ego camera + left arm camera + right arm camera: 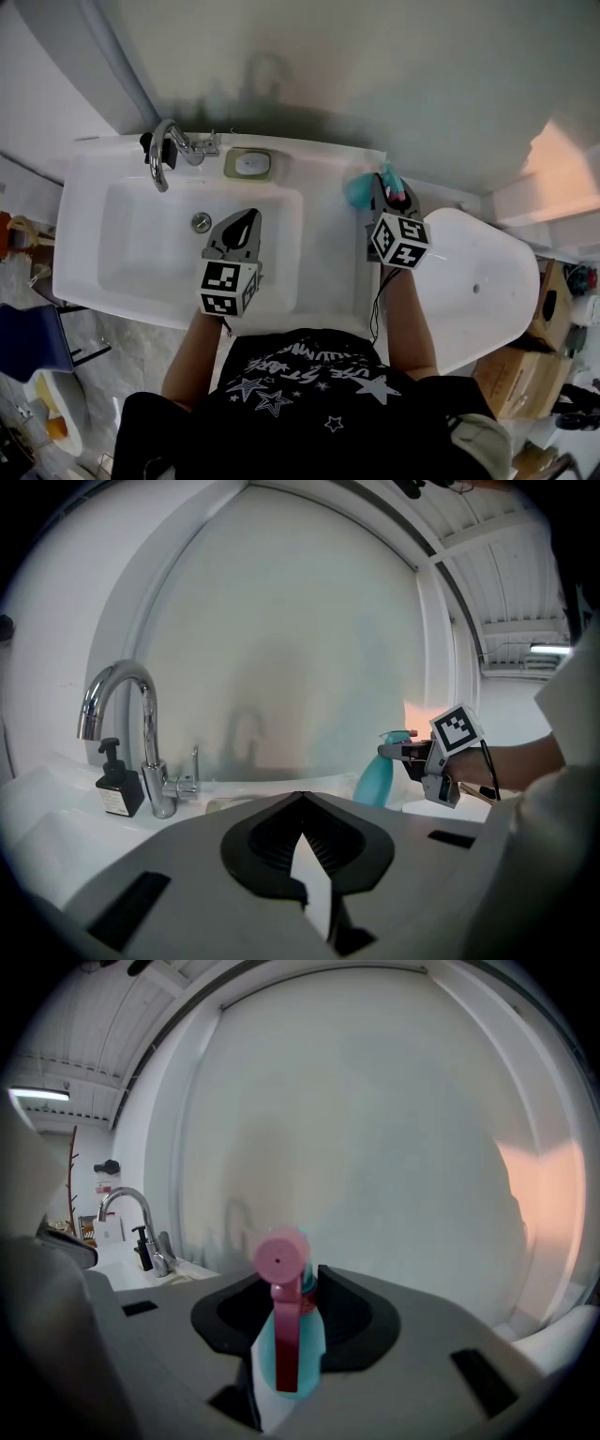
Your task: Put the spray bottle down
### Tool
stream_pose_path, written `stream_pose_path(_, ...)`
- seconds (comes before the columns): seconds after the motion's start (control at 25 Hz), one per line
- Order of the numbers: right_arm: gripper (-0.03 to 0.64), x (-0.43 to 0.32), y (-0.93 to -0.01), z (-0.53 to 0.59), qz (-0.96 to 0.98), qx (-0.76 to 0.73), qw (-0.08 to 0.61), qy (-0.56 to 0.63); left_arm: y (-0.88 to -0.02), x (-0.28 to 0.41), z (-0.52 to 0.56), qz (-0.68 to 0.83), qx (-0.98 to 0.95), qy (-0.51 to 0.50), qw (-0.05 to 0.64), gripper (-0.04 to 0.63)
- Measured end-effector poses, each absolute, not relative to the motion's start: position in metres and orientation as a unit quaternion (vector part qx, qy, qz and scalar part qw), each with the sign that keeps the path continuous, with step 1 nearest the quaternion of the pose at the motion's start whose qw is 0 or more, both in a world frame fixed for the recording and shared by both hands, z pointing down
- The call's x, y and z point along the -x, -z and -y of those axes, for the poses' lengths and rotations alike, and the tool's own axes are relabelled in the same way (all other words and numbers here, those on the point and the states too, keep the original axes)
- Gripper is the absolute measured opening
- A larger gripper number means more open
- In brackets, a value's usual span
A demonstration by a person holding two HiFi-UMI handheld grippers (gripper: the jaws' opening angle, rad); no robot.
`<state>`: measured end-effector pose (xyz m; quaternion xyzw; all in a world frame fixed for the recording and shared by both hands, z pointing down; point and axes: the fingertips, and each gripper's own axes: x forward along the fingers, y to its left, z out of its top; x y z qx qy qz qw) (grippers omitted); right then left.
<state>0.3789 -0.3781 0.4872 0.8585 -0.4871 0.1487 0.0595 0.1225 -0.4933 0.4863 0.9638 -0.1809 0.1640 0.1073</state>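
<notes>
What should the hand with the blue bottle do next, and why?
Probably lower it straight down onto the right ledge of the sink. The right hand-held gripper is clamped on the spray bottle, which stands upright over that back corner. Whether its base already rests there is unclear. Setting it down before opening the jaws should keep it from tipping.

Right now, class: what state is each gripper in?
Left gripper: closed, empty.
Right gripper: closed on the spray bottle.
</notes>
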Motion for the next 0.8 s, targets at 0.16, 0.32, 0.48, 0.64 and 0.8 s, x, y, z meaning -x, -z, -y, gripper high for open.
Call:
stream_pose_path(0.16,0.149,-0.389,-0.494,0.391,0.484,-0.859,0.060,-0.152,-0.492,-0.128,0.502,0.184,-0.962,-0.166,0.117,0.015)
stream_pose_path(0.32,0.149,-0.397,-0.501,0.405,0.484,-0.859,0.070,-0.150,-0.503,-0.129,0.512,0.186,-0.959,-0.173,0.122,0.015)
stream_pose_path(0.48,0.149,-0.404,-0.509,0.417,0.487,-0.857,0.078,-0.150,-0.513,-0.130,0.517,0.190,-0.957,-0.181,0.127,0.015)
stream_pose_path(0.64,0.149,-0.410,-0.513,0.425,0.493,-0.853,0.082,-0.149,-0.517,-0.134,0.517,0.192,-0.955,-0.186,0.129,0.015)
stream_pose_path(0.8,0.149,-0.406,-0.522,0.434,0.501,-0.847,0.091,-0.151,-0.522,-0.136,0.517,0.194,-0.954,-0.190,0.129,0.015)
